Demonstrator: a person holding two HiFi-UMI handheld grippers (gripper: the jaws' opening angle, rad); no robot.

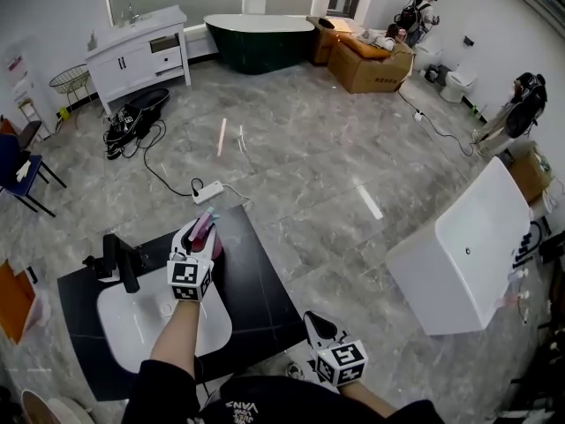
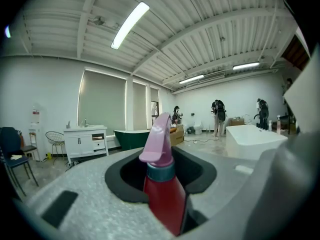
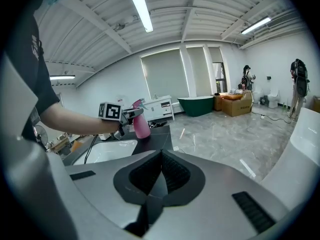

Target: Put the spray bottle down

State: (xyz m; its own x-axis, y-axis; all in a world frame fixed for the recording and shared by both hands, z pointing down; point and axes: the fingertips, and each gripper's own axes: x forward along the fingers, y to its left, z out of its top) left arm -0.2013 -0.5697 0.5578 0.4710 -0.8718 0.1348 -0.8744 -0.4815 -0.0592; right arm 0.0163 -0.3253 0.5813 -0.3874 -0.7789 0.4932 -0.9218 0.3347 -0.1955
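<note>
The spray bottle [image 1: 204, 233] has a red body and a pink spray head. It stands upright over the back right part of the black countertop [image 1: 256, 281], beside the white sink basin [image 1: 132, 325]. My left gripper [image 1: 198, 247] is shut on its body, and the bottle [image 2: 162, 199] fills the gap between the jaws in the left gripper view. In the right gripper view the bottle [image 3: 141, 127] has its base at the counter's surface; I cannot tell whether it touches. My right gripper [image 1: 320, 328] hangs low off the counter's front right corner, jaws [image 3: 160, 159] shut on nothing.
A black faucet [image 1: 119, 261] rises at the basin's left. A white bathtub [image 1: 472, 250] stands on the floor at the right. A power strip [image 1: 208, 191] and cable lie just beyond the counter. Far back are a white vanity [image 1: 141, 51], a dark green tub [image 1: 260, 38], boxes and people.
</note>
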